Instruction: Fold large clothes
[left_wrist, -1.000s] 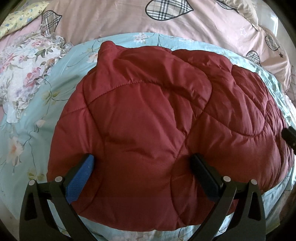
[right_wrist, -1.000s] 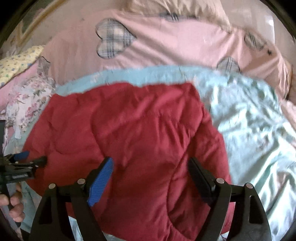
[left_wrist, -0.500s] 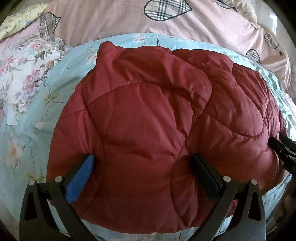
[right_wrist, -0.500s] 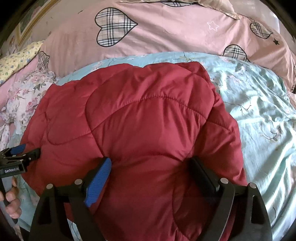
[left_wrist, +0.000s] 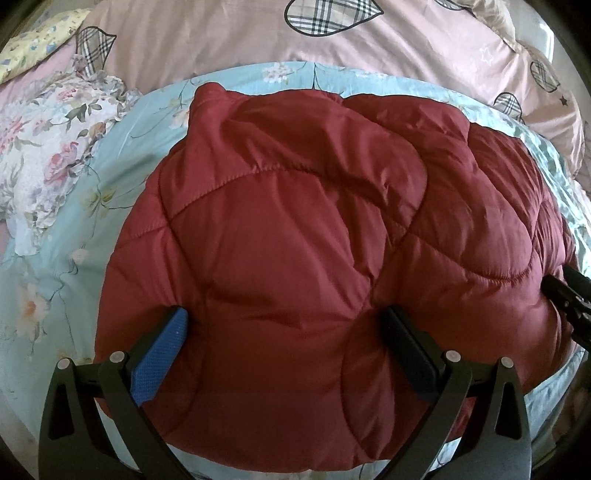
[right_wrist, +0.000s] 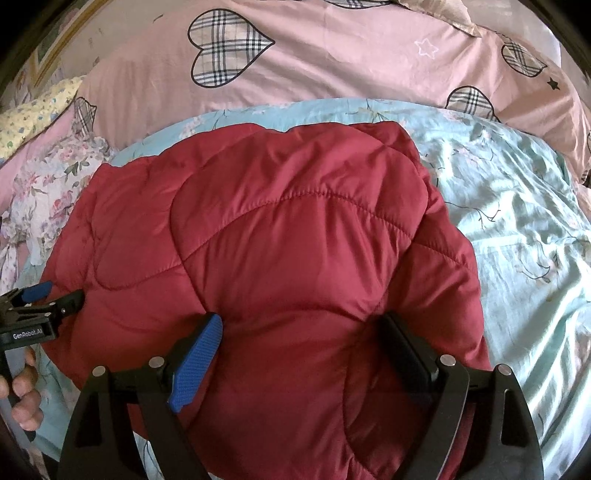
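The red quilted jacket (left_wrist: 314, 251) lies folded into a puffy bundle on the floral sheet (right_wrist: 517, 221) — both grippers (left (left_wrist: 284, 347), right (right_wrist: 301, 347)) gape wide, holding nothing; perhaps tidying remains.

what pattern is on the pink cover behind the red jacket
Plaid-filled hearts with dark outlines, plus small stars, on the pink cover; clearest in the right wrist view.

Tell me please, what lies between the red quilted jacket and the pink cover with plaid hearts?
A strip of light blue floral sheet separates the red jacket from the pink heart cover. The right wrist view shows it best; the left wrist view shows it too.
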